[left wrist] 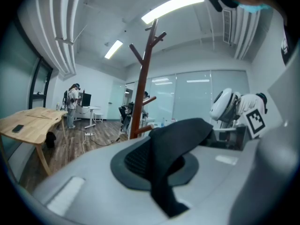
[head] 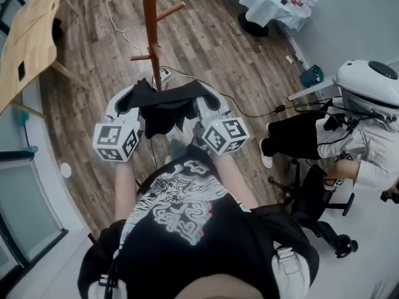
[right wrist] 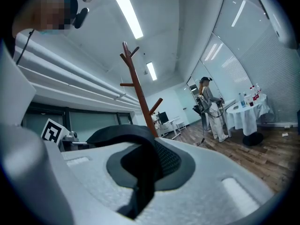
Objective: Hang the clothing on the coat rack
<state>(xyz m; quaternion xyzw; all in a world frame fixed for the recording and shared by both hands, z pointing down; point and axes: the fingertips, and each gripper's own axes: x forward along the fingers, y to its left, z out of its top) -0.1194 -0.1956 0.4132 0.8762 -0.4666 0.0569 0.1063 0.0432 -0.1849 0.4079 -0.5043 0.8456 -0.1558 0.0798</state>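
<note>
The wooden floor (head: 206,48) is spreading beneath everything, and the brown coat rack (head: 149,17) is standing on it just ahead of the person holding the tools. A seated person (head: 349,136) in a white helmet is sitting off to the right. The black clothing (head: 165,108) is hanging stretched between the two tools, close by the rack's pole and hooked on none of its pegs. The left gripper (head: 132,98) is clamping one edge of the fabric, and the right gripper (head: 207,99) is pinching the other.
</note>
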